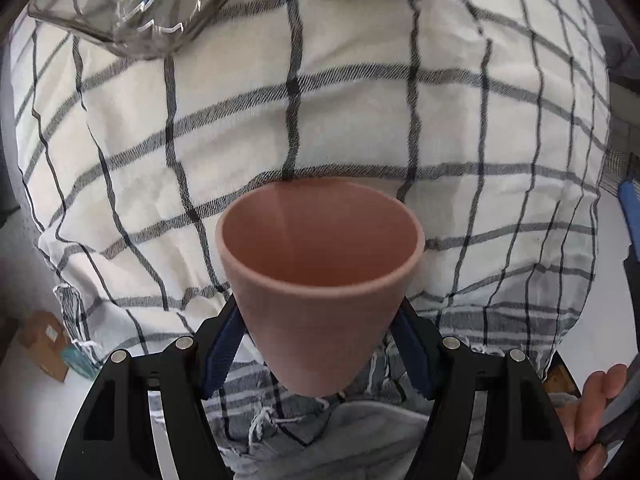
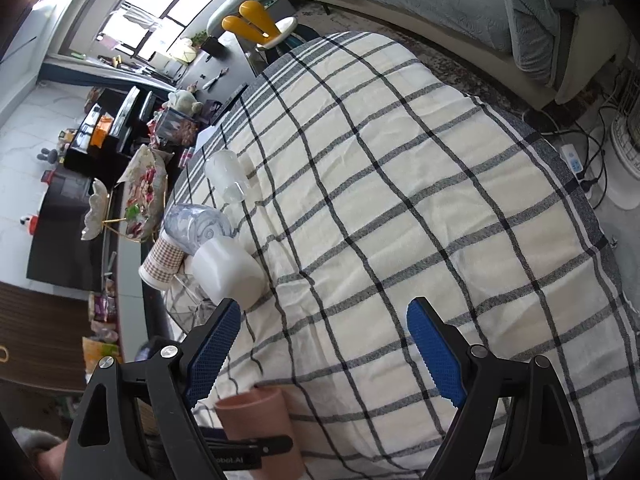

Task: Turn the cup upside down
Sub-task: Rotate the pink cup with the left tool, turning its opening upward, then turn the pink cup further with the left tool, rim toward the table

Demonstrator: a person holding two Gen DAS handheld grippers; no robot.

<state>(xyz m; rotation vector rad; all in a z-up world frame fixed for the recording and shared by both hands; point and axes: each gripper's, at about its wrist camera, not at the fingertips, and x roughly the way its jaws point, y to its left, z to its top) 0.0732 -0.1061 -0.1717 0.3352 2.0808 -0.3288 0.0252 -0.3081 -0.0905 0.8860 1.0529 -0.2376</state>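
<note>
My left gripper [image 1: 320, 332] is shut on a terracotta-pink cup [image 1: 320, 272], its blue pads pressed on both sides of the cup's lower wall. The cup's open mouth faces the camera and it hangs above the checked tablecloth [image 1: 360, 112]. The same cup [image 2: 260, 428] shows at the bottom of the right wrist view, held by the left gripper's black finger. My right gripper [image 2: 324, 344] is open and empty above the cloth, just above and right of the cup.
A clear glass container [image 1: 140, 12] lies at the far left of the cloth. Along the cloth's left edge lie a white cup [image 2: 228, 272], a checked paper cup [image 2: 164, 260], a clear bottle [image 2: 196, 228] and a frosted glass [image 2: 228, 176]. A sofa [image 2: 480, 8] stands beyond.
</note>
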